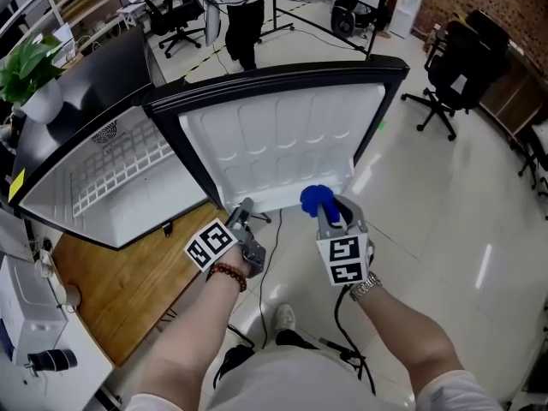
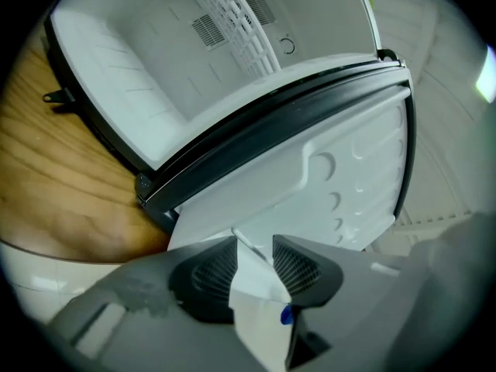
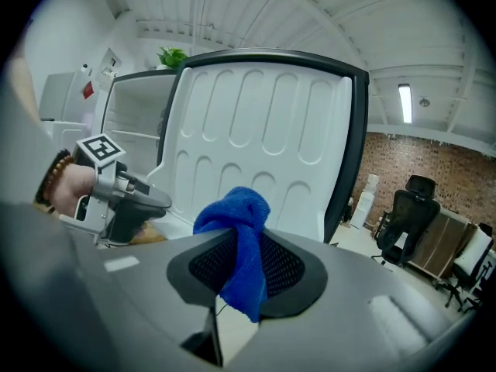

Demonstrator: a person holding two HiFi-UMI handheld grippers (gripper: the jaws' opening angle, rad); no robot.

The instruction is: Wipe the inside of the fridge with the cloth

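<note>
- Two jaws of the right gripper (image 3: 246, 248) pinching a blue cloth (image 3: 235, 212), bunched into a knot above the pads, a tail hanging down between them
- Spread jaws on the left gripper (image 2: 254, 256), a white edge of the fridge door (image 2: 341, 169) showing in the gap; contact with the pads impossible to tell
- Both grippers close together at the bottom rim of the fridge door, left one at its hinge-side corner, cloth just in front of the lower inner panel, touching or not unclear
- Door swung wide open, white moulded liner facing the person, black frame around it
- Beside it, the body of the fridge (image 1: 111, 191), white cavity exposed, wire shelf (image 1: 120, 165) inside, cloth outside that cavity
- Under the fridge's front edge, a wooden tabletop (image 1: 120, 285)
- Farther out, a potted plant (image 1: 30, 62) beyond the fridge at the left and a black office chair (image 1: 462, 62) on the pale floor at the right, well apart from the grippers
</note>
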